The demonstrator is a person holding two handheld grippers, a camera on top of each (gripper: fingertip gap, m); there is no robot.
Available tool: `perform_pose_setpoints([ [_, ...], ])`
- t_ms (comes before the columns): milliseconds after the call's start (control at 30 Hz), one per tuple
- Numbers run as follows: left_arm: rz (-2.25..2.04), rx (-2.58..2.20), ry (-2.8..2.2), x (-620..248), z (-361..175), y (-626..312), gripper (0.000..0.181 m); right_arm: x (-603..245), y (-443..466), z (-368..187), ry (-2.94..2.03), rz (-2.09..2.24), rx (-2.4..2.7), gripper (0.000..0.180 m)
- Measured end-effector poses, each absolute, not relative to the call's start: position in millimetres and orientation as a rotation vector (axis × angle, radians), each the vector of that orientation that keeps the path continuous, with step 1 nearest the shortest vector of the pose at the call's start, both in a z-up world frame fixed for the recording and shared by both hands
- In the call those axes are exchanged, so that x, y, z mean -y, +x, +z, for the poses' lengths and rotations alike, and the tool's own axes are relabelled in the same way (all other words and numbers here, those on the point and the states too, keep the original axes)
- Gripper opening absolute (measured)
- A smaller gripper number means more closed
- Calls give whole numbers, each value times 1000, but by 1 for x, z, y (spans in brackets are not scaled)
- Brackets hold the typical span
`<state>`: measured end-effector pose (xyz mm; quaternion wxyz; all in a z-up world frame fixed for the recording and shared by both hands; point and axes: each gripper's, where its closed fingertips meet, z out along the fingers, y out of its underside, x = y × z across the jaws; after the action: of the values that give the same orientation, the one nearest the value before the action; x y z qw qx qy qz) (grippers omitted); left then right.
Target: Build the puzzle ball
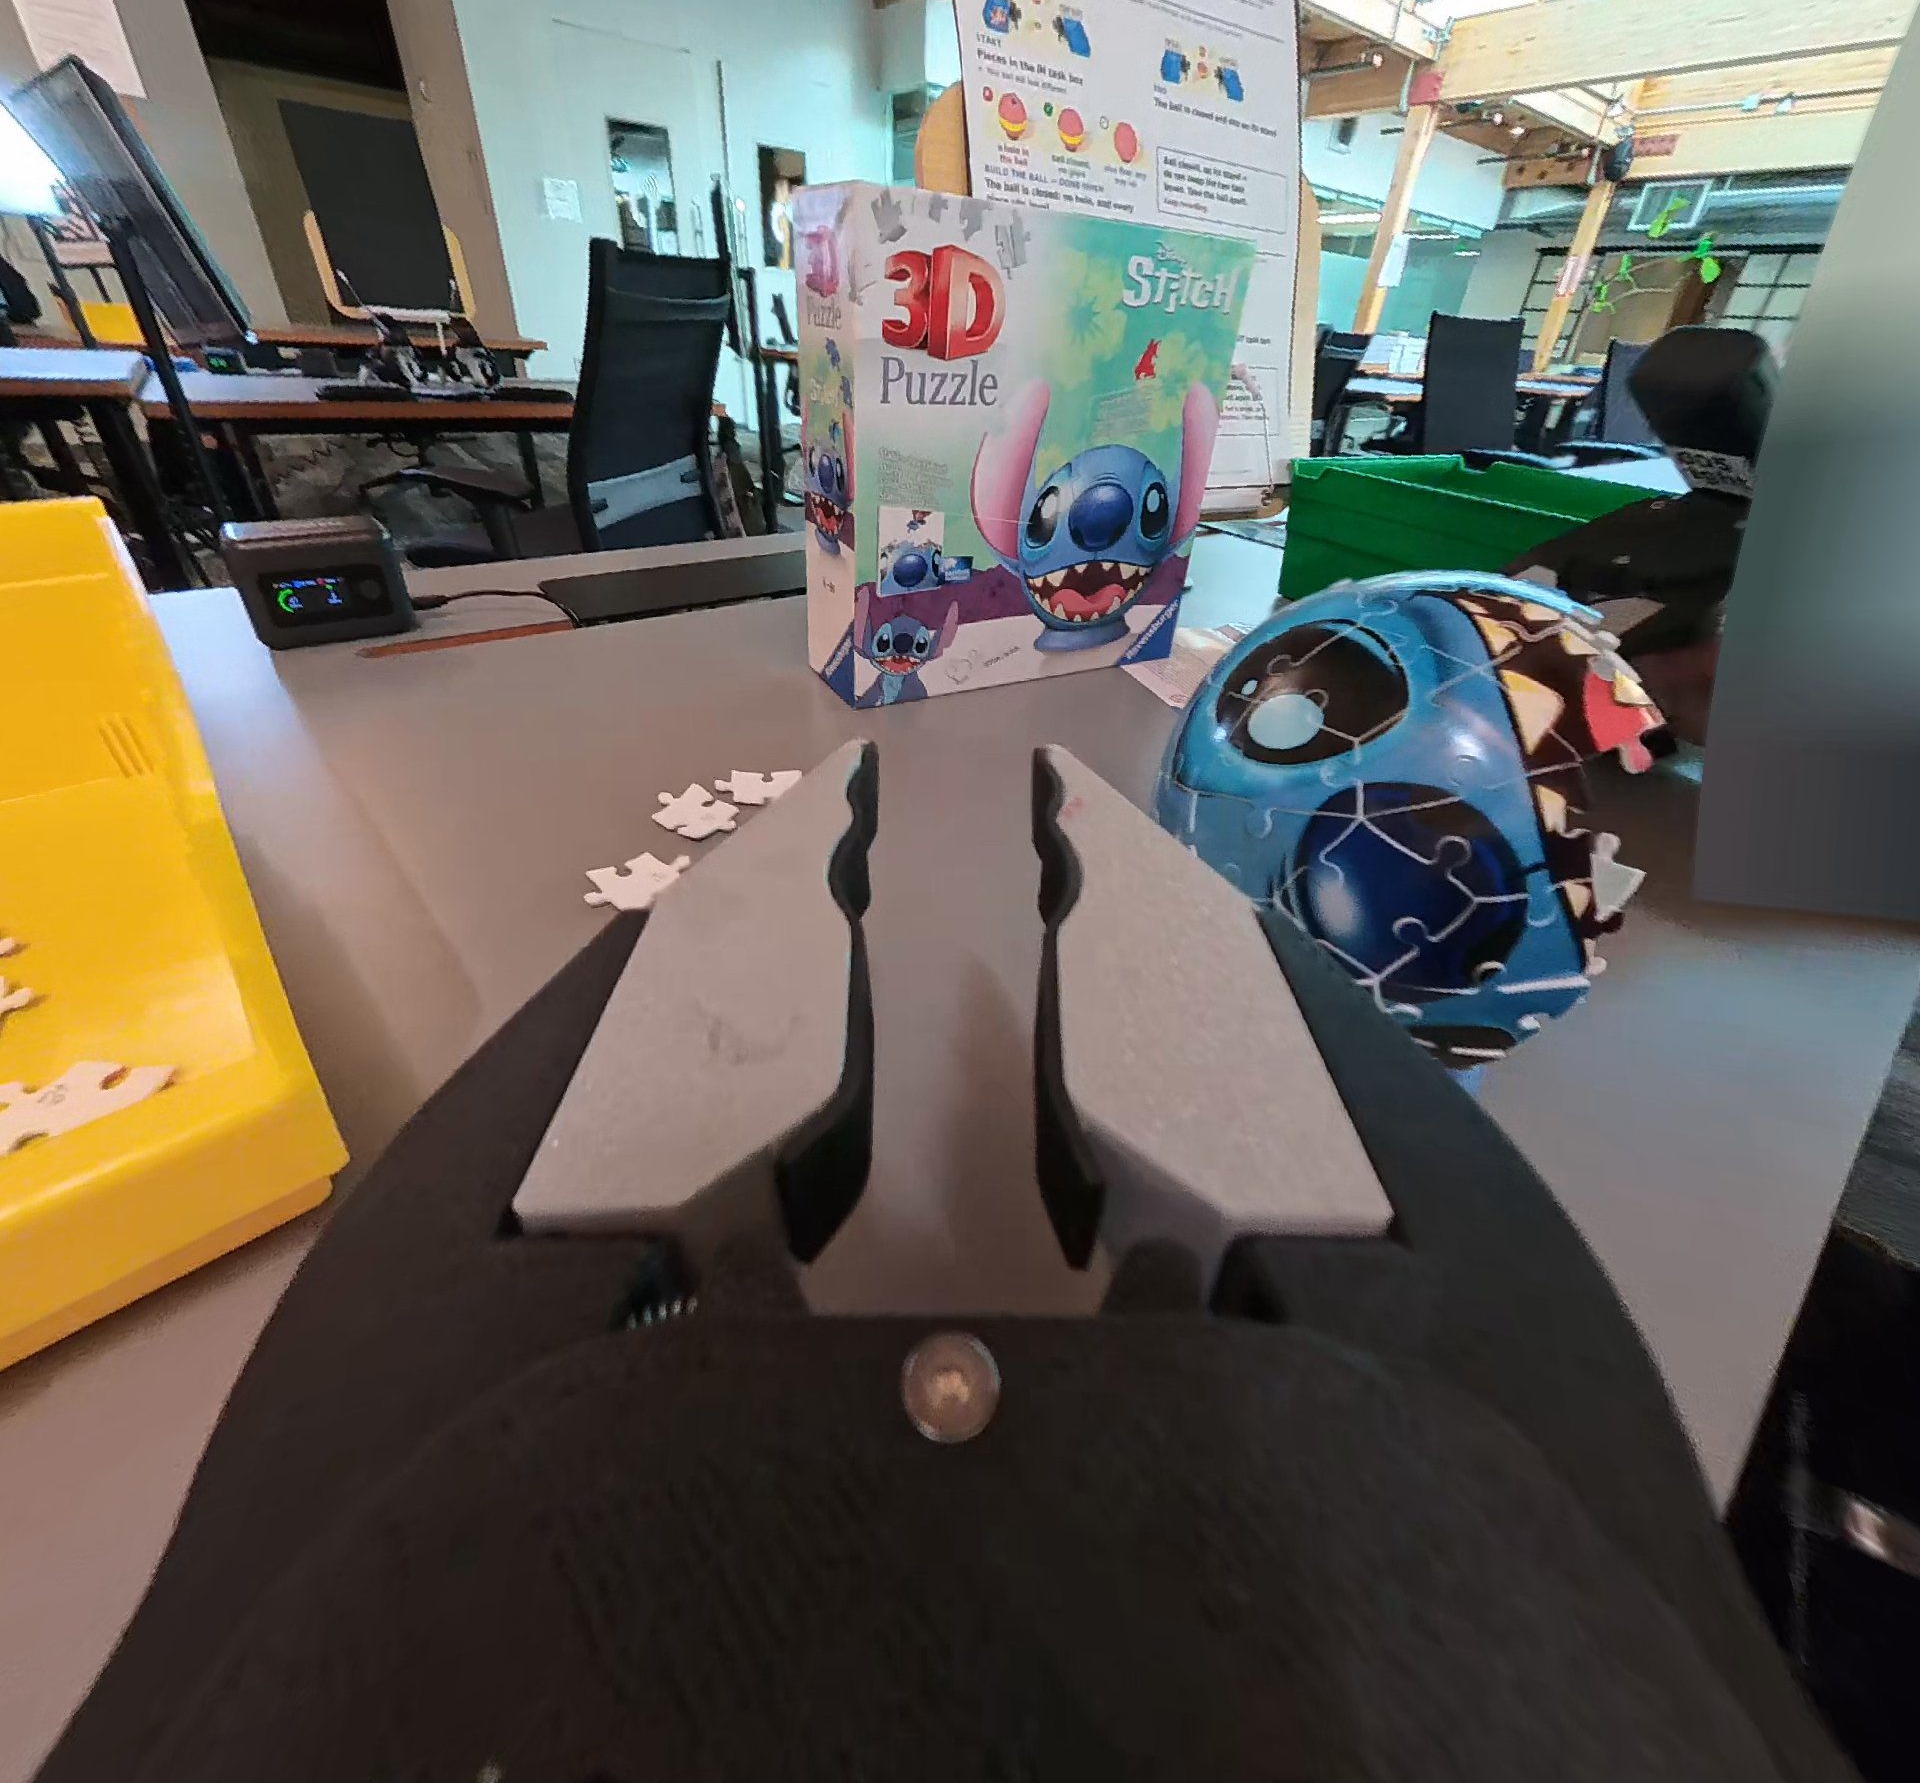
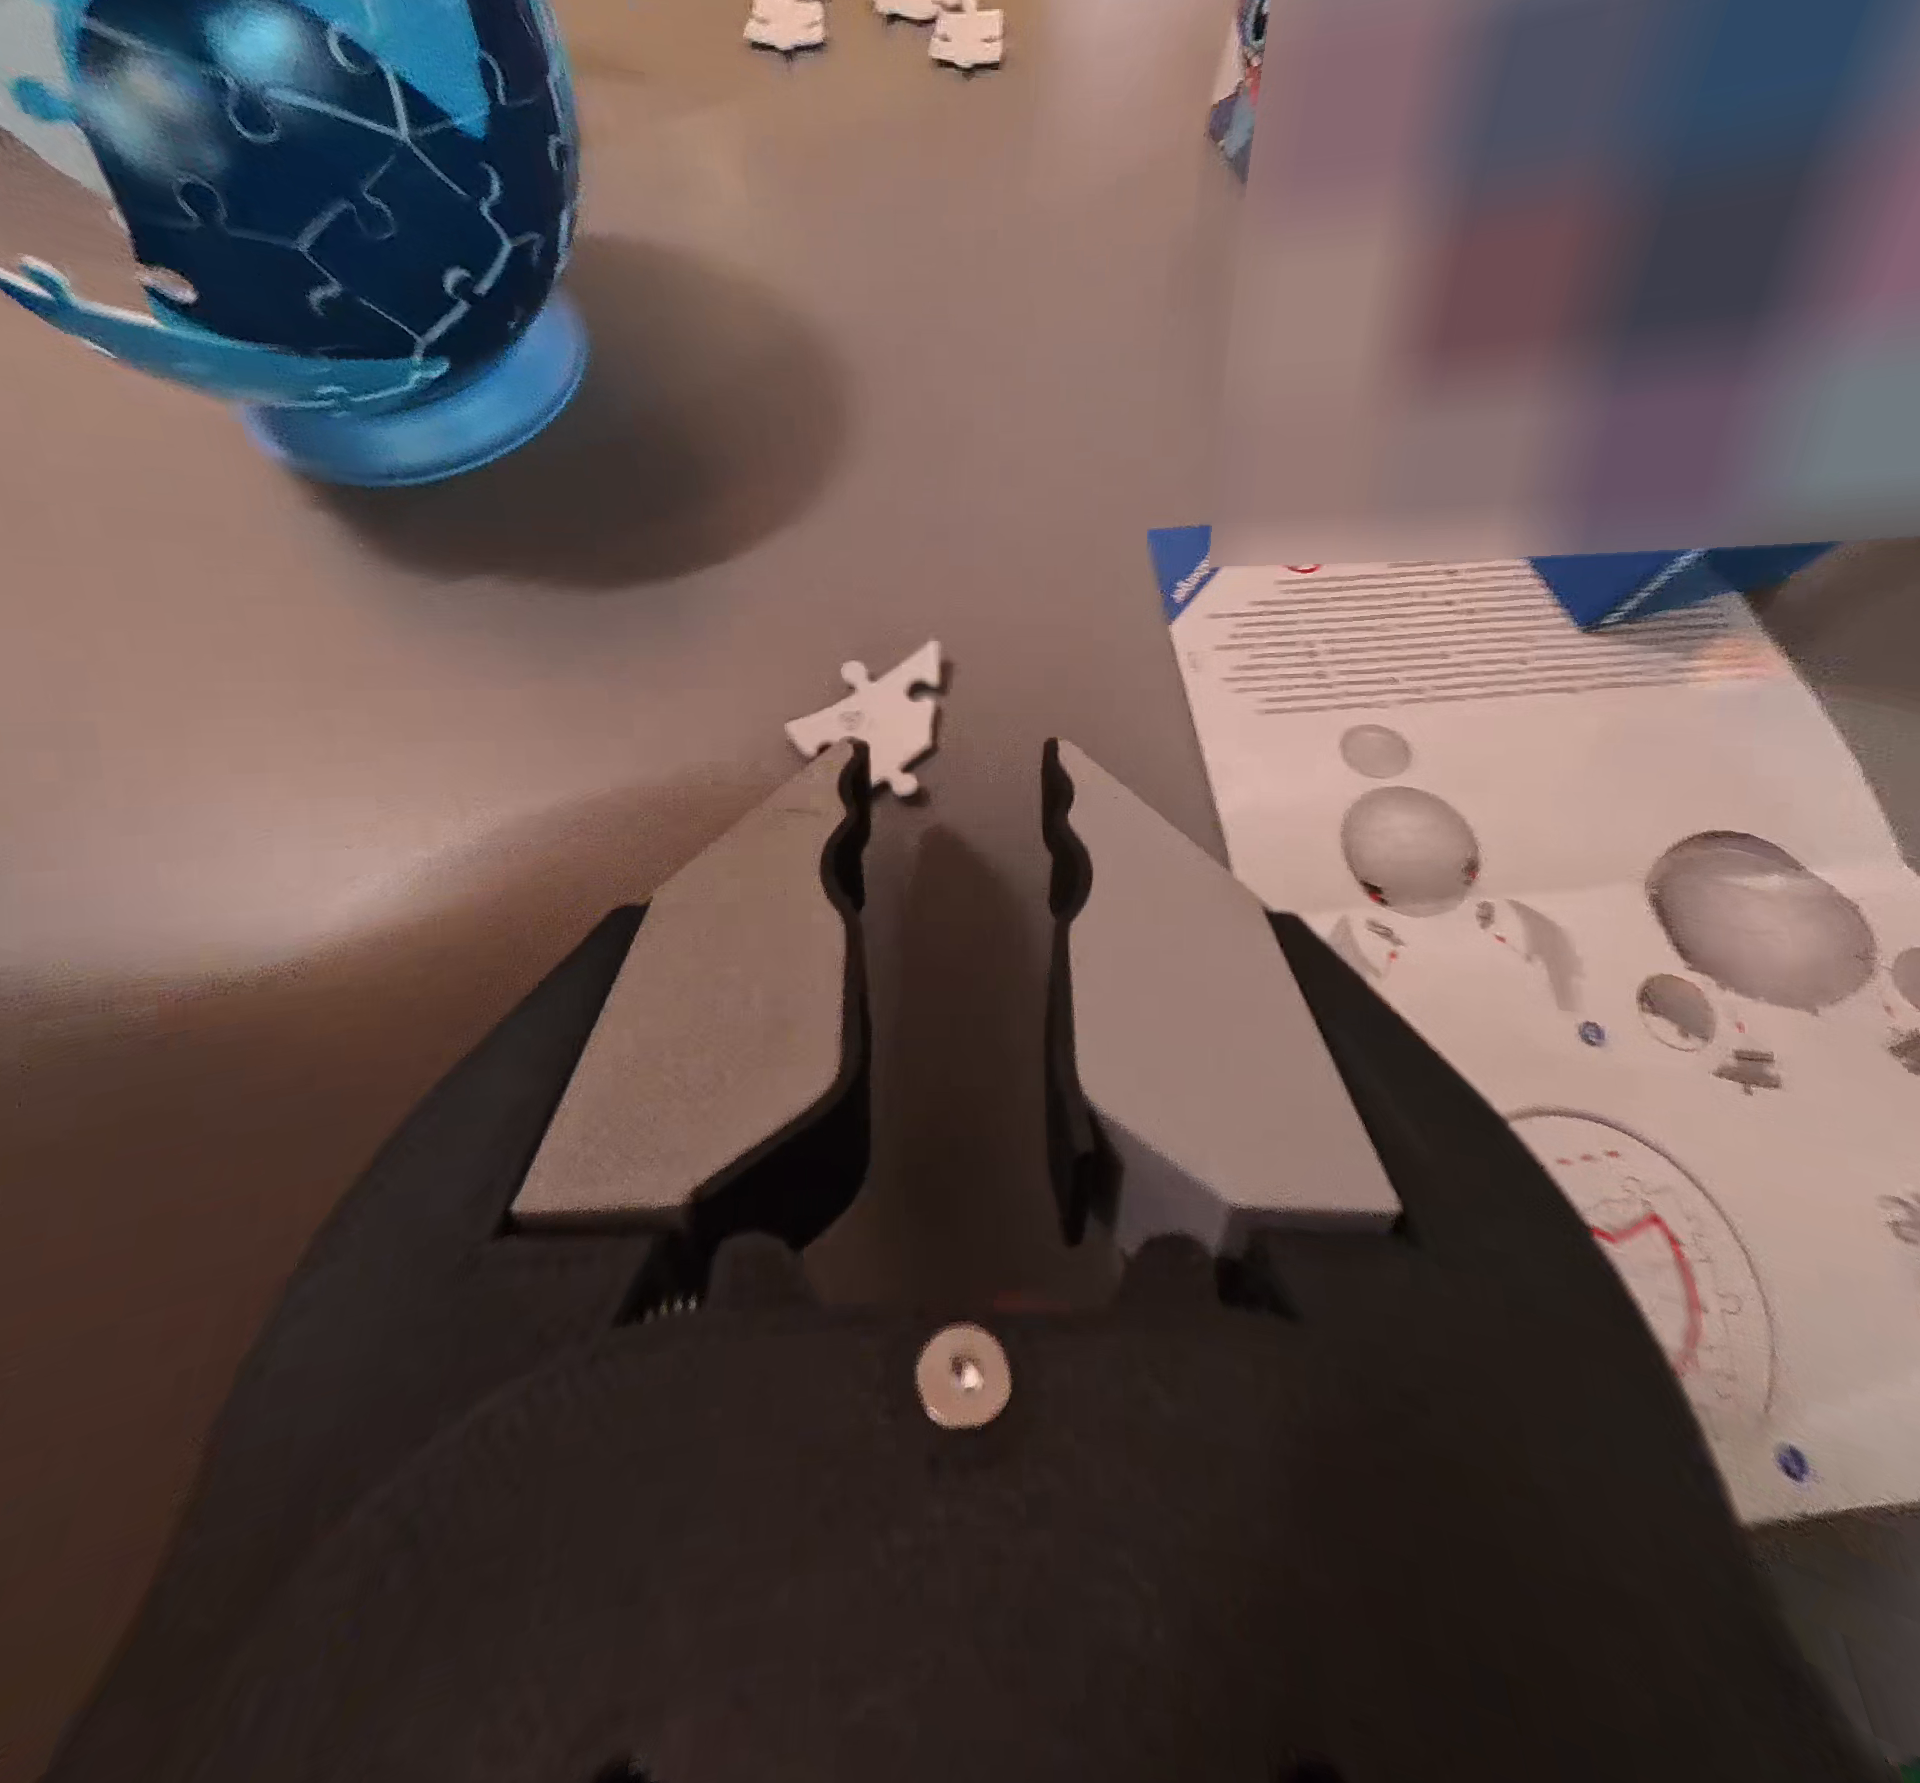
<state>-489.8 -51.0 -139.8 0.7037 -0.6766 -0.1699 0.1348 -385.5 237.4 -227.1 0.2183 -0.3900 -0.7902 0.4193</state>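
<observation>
The blue puzzle ball (image 1: 1392, 829) stands partly built on the grey table, right of my left gripper (image 1: 951, 762), which is open and empty. Its toothed mouth side has a gap with jagged edges. In the right wrist view the ball (image 2: 312, 175) sits on a blue ring stand (image 2: 436, 434) at upper left. My right gripper (image 2: 951, 757) is open and empty, low over the table. A white face-down puzzle piece (image 2: 878, 720) lies at its left fingertip. Several more white pieces (image 2: 883, 3) lie farther off and also show in the left wrist view (image 1: 691, 824).
A yellow bin (image 1: 114, 902) with loose pieces stands at left. The puzzle box (image 1: 1018, 445) stands upright behind, with an instruction sheet (image 1: 1132, 40) and a green bin (image 1: 1455, 512) beyond. A folded leaflet (image 2: 1538, 954) lies right of my right gripper. About 35 cm separates my left fingertips from my right.
</observation>
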Motion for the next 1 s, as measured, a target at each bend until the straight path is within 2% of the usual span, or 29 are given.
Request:
perform_pose_setpoints([
  [367,327,360,-1509,45,-140,-485,21,-221,-381,-249,-1087,1121,2396,35],
  [533,290,386,-1499,47,-139,-488,19,-218,-378,-251,-1014,1084,2416,4],
  [833,332,370,-1497,46,-138,-486,21,-221,-382,-246,-951,1003,2323,2],
  [1000,368,381,-1478,49,-136,-488,21,-212,-371,-228,-887,1126,2243,1],
])
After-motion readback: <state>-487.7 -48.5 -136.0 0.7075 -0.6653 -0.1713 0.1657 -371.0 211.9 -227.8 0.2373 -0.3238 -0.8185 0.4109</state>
